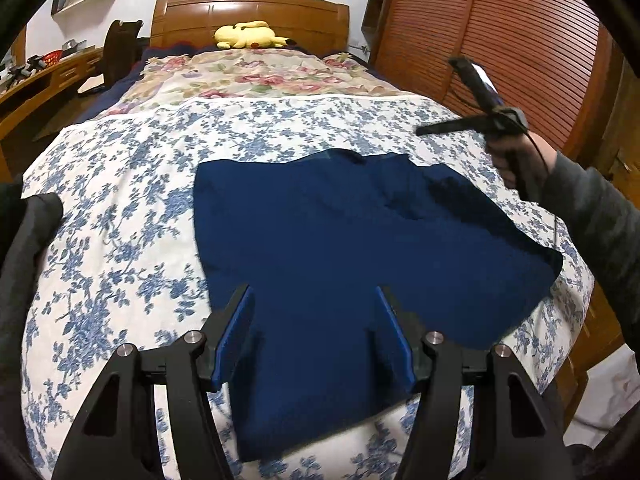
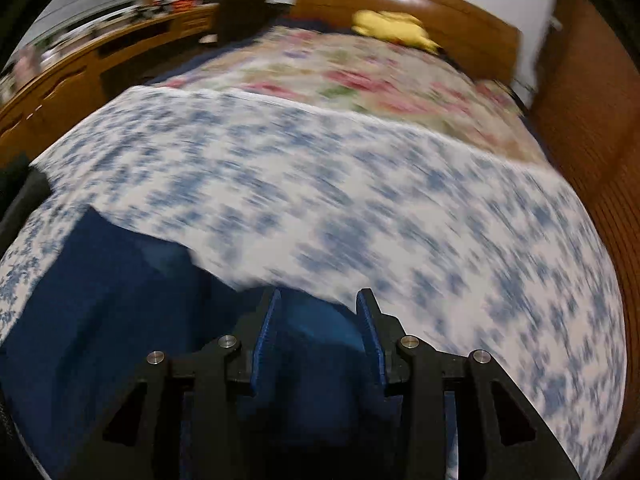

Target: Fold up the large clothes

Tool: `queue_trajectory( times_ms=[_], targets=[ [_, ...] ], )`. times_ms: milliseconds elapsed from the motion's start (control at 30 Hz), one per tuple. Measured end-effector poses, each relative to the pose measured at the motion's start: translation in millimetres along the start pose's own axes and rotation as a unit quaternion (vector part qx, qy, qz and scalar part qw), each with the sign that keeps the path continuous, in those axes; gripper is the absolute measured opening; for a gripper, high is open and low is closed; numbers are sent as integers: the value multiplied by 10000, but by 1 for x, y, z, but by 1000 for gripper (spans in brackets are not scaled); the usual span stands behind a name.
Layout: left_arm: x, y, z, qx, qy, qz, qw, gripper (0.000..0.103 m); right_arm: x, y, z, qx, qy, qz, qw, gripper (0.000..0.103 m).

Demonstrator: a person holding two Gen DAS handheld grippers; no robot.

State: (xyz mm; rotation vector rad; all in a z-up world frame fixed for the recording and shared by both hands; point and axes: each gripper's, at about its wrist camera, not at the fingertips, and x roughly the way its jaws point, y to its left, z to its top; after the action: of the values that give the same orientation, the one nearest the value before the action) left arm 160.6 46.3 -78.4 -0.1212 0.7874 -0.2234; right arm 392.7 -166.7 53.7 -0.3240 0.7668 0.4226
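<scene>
**Handling the Garment: Grip Points and Material**

Locate the dark navy knitted garment (image 1: 360, 248). It lies flat and partly folded on the bed, on the white bedspread with the blue flower print (image 1: 120, 240), near the foot edge and towards the right side of the bed. One flap reaches out towards the right edge of the bed; a narrower strip runs down to the foot edge.

Check both tools. The left tongs (image 1: 314, 336) stand open above the near strip of the garment, with nothing between the blue pads. The right tongs (image 2: 318, 332) are also parted and hold nothing; the cloth lies below them, not pinched. Your right hand (image 1: 516, 160) holds them clear of the bedspread, beside the right edge of the bed.

Expect the garment to be soft, limp and light. It will probably sag and drape when lifted, and it should not slip readily on the ribbed pads. Nothing here looks fragile.

Take hold at edges and corners only, one corner per tool. Pinch a single layer fully, then lift both corners together so the fold lands straight. Avoid catching the bedspread beneath, as it is equally soft.
</scene>
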Motion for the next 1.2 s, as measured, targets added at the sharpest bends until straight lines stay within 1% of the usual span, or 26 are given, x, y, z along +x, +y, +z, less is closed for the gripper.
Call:
queue_trajectory(
  times_ms=[100,200,333,433,467,500,533,600,633,667,700,733,767,833,900,967,1000,1033,1100,1167,1200],
  targets=[
    [5,-9,3,33,24,-33,10000,62,2,-42,-24,391,151,-124,9990,41],
    [8,-19,6,104,39,-52,9999,62,15,-67,-43,641,367,-200,9971,41],
    [11,-30,8,158,61,-48,9998,62,39,-92,-61,985,664,-90,9929,41],
    [15,-35,9,190,113,-13,9998,62,60,-99,-68,1155,885,72,9893,40],
    [16,-36,8,193,133,-5,9997,62,62,-100,-68,1168,849,169,9894,36],
    [17,-37,8,193,149,2,9997,62,63,-99,-66,1147,766,297,9900,13],
    [19,-37,8,191,169,14,9997,62,61,-100,-62,1076,632,375,9915,4],
    [19,-38,7,182,190,27,9996,62,50,-101,-58,964,192,434,9942,3],
    [20,-38,7,173,195,38,9997,62,41,-104,-56,934,-92,379,9949,3],
    [22,-37,8,163,198,46,9997,62,35,-109,-54,955,-257,146,9950,3],
    [22,-36,8,150,199,52,9997,62,33,-116,-55,1096,-255,-177,9935,2],
    [23,-36,8,139,197,56,9997,62,37,-127,-56,1355,-147,-404,9898,2],
    [23,-35,9,130,198,60,9997,62,44,-136,-59,1522,-7,-464,9873,2],
    [24,-35,9,123,181,78,9997,62,60,-138,-63,1412,303,-497,9883,2],
    [21,-35,9,133,143,123,9997,62,65,-131,-63,1173,435,-690,9897,3],
    [18,-34,9,119,110,158,9997,62,64,-122,-58,1006,456,-906,9897,10],
    [17,-33,9,105,97,180,9997,62,62,-117,-55,919,432,-984,9900,18],
    [16,-32,10,84,77,205,9997,62,58,-108,-49,793,369,-998,9912,27],
    [13,-30,10,49,31,214,9998,62,46,-88,-42,542,168,-888,9944,36],
    [10,-29,10,29,-20,212,9998,62,35,-66,-38,364,22,-657,9972,37],
    [9,-28,10,19,-42,215,9998,62,31,-57,-36,294,-15,-476,9984,37]
  ],
)
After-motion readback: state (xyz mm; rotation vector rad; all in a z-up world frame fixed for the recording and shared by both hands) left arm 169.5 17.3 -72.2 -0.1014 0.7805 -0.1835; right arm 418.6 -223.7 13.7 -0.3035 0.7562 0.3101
